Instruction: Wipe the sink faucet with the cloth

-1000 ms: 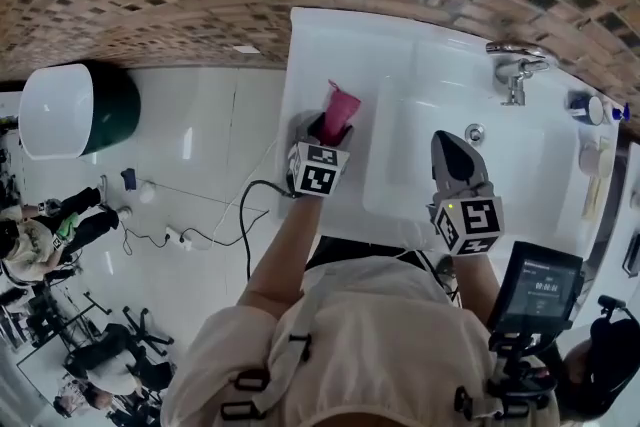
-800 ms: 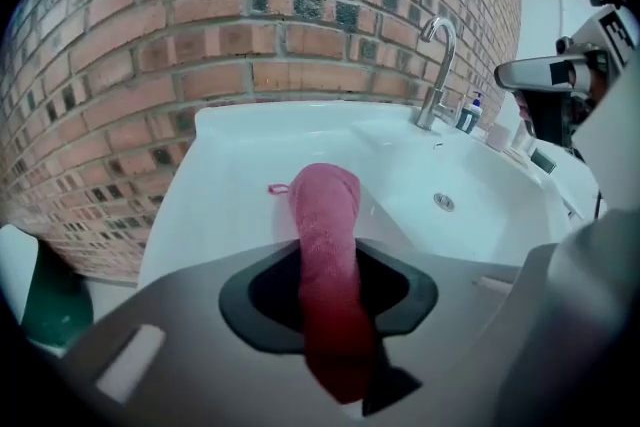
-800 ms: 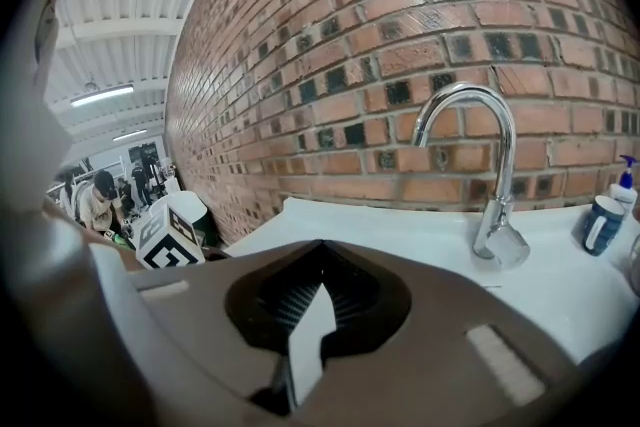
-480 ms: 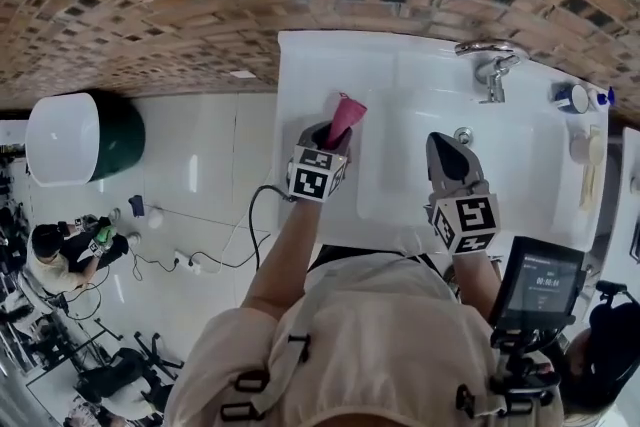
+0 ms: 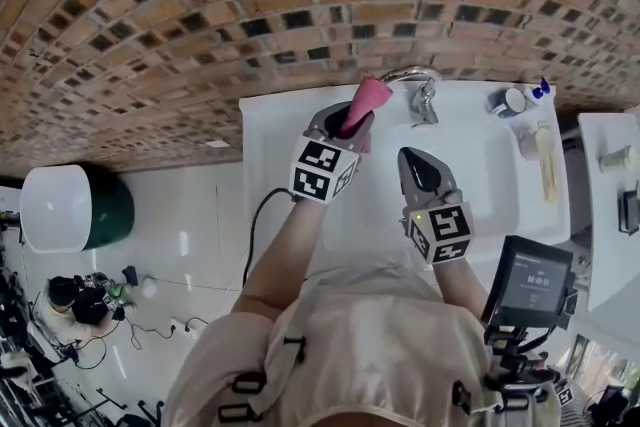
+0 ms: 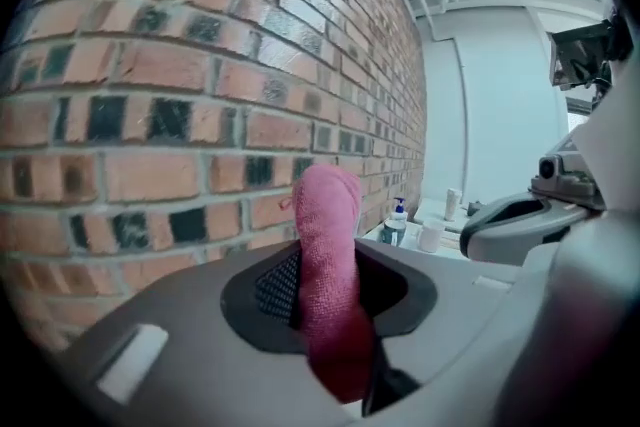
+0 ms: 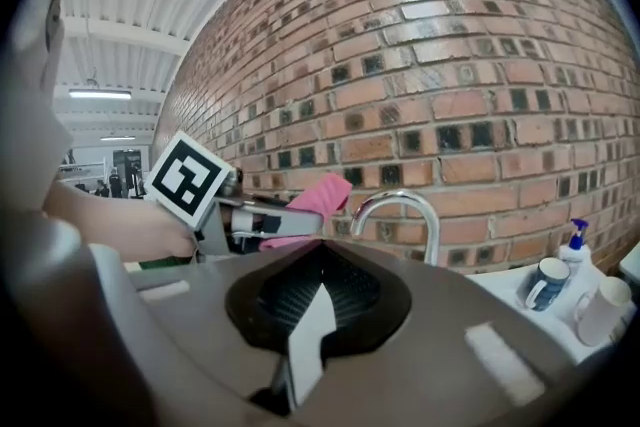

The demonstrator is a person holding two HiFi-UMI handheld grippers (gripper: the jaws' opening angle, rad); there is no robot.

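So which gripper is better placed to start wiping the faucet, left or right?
Left. The left gripper has just closed its jaws on the pink cloth, whose free end is already close beside the faucet. The right gripper is shut, empty, and farther back from the faucet.

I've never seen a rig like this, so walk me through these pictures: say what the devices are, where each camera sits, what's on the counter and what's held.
There is no robot here. A person holds a two-jaw gripper in each hand. The head view comes from a camera on the person's head, looking down. The other two views come from cameras riding on the grippers. The left gripper has just been closing its jaws and now pinches a pink cloth, close to the chrome faucet. The right gripper is shut and empty. On the white sink counter, right of the faucet, stand a mug and a soap bottle.
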